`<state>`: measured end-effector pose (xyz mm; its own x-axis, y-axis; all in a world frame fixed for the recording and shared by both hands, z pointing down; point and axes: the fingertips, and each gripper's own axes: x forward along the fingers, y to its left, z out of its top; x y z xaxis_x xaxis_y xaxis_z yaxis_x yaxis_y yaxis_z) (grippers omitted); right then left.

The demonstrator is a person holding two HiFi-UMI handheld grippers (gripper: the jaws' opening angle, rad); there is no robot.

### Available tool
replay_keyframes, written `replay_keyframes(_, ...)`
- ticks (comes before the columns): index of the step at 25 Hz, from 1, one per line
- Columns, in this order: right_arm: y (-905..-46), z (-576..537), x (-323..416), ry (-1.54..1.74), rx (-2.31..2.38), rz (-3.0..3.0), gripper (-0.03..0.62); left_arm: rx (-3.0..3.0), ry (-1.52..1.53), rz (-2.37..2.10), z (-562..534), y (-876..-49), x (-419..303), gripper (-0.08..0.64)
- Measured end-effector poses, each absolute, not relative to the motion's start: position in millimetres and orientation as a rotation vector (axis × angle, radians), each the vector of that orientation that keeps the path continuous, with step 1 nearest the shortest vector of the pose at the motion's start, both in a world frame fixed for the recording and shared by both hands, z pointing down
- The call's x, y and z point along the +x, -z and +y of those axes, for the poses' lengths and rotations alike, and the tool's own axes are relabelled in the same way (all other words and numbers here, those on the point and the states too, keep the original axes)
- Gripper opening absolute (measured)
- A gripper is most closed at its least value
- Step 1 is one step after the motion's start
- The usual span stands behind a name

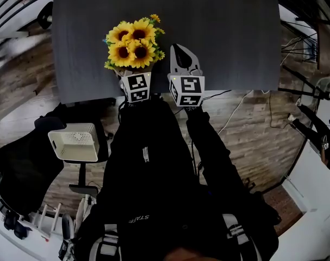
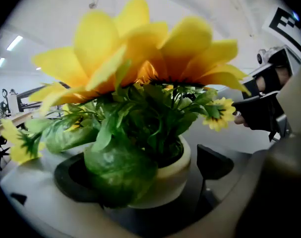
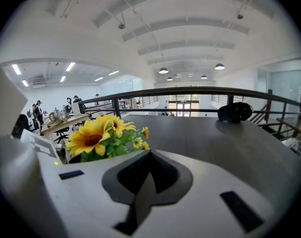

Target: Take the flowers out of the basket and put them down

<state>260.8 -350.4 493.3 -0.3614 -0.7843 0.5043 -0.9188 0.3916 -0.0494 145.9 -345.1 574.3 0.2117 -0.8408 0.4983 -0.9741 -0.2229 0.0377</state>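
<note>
Around the flower pot (image 2: 174, 175), left tool (image 2: 143, 172) stands wide apart, not gripping; right tool (image 3: 150, 155) beside the pot is closed, empty. Advise backing left tool straight out, clear of leaves (image 2: 119, 168).

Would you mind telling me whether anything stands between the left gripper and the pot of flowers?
Nothing visible does. The pot of flowers stands on the table right between the open fingers of the left gripper, with a gap beside one finger. The right gripper, shut, sits off to the side.
</note>
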Motion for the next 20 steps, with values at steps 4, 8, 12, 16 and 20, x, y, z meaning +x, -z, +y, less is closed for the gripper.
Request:
replay_keyframes(4,-484,-346,261,-0.449,1.468,-2.262,0.012,2.118,-0.530,-1.691,-321,-566,146,0.580)
replay_keyframes(8,-461,-337,262,-0.449,1.474,-2.277,0.012,2.129,-0.535,-1.650,-291,-543,149,0.578)
replay_keyframes(12,-424,-329,265,-0.439,1.489,-2.301,0.012,2.150,-0.518,-1.634,-265,-503,148,0.572)
replay_keyframes(16,-376,-326,269,-0.409,1.539,-2.344,0.012,2.216,-0.465,-1.675,-259,-441,146,0.508)
replay_keyframes(20,-327,-316,274,-0.377,1.590,-2.389,0.012,2.286,-0.350,-1.724,-262,-375,151,0.465)
